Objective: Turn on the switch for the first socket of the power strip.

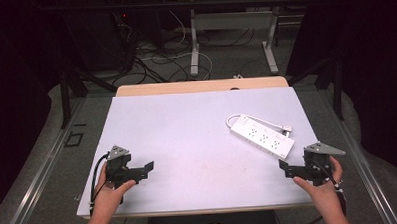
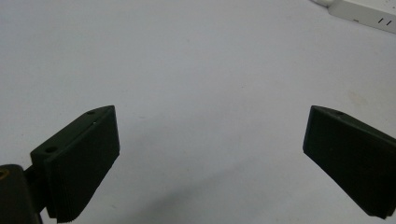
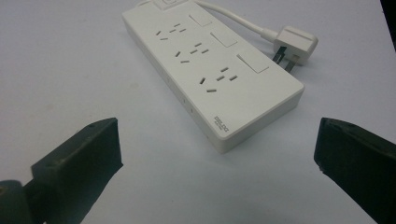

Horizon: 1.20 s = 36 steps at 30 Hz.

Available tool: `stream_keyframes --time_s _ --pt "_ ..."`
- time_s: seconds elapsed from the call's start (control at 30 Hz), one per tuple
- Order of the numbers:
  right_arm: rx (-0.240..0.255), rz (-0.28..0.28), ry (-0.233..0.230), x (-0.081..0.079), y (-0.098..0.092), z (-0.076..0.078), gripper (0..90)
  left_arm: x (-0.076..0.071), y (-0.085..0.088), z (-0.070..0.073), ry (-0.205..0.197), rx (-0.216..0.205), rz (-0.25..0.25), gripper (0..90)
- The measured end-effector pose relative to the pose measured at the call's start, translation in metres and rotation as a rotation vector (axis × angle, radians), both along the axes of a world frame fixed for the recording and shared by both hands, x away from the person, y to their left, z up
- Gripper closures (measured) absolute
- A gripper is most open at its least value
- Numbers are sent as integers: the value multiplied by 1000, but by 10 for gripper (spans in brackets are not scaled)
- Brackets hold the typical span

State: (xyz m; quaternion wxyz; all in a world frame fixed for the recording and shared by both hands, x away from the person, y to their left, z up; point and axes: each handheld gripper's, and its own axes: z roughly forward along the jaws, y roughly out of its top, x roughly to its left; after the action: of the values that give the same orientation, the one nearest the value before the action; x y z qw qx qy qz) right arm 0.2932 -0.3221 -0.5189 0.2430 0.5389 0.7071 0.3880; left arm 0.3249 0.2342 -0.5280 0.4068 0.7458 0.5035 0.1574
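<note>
A white power strip (image 1: 263, 135) lies flat on the right half of the white table (image 1: 187, 137), its short cable and plug (image 1: 286, 129) curled along its far side. In the right gripper view the power strip (image 3: 210, 70) sits just ahead of the wide-apart jaws, with the plug (image 3: 294, 44) beyond it. My right gripper (image 1: 288, 169) is open, near the table's front right corner, just short of the strip. My left gripper (image 1: 147, 170) is open at the front left over bare table. A corner of the strip (image 2: 364, 11) shows far off in the left gripper view.
Beyond the table's far edge stands a wooden board (image 1: 200, 86), then a floor with tangled cables (image 1: 154, 58) and a desk's metal legs (image 1: 194, 42). Dark stands flank the table on both sides.
</note>
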Motion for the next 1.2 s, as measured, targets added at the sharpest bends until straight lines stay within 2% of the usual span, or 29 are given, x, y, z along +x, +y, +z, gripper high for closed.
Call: stream_keyframes --time_s 0.1,0.13,0.3,0.43,0.5,0.57,0.63,0.7,0.8,1.0,1.2 --pt "-3 -2 11 1 2 0 2 0 1 1 10 -12 14 47" --pt "-6 -1 -1 2 2 0 2 0 1 1 13 -22 25 49" --pt "-22 9 -18 4 2 2 0 1 2 1 16 -18 27 52" --pt "0 -2 -6 6 -1 1 0 1 1 1 15 -21 29 54" --pt "-24 -7 -19 6 -2 2 0 0 1 1 14 -19 28 55" --pt "-15 -24 -26 4 -1 5 3 0 0 0 11 -14 29 58" --pt "-34 -51 -51 2 1 8 7 -1 0 0 10 -9 25 60" --pt "-42 -49 -28 2 3 11 6 -2 2 1 10 4 10 61" --pt "-44 -40 -5 3 6 11 6 -3 1 1 5 -7 18 63" --pt "-62 -13 7 3 13 15 65 -4 0 1 6 -7 23 67" --pt "-59 19 28 8 18 19 102 -3 0 2 8 -9 22 72"
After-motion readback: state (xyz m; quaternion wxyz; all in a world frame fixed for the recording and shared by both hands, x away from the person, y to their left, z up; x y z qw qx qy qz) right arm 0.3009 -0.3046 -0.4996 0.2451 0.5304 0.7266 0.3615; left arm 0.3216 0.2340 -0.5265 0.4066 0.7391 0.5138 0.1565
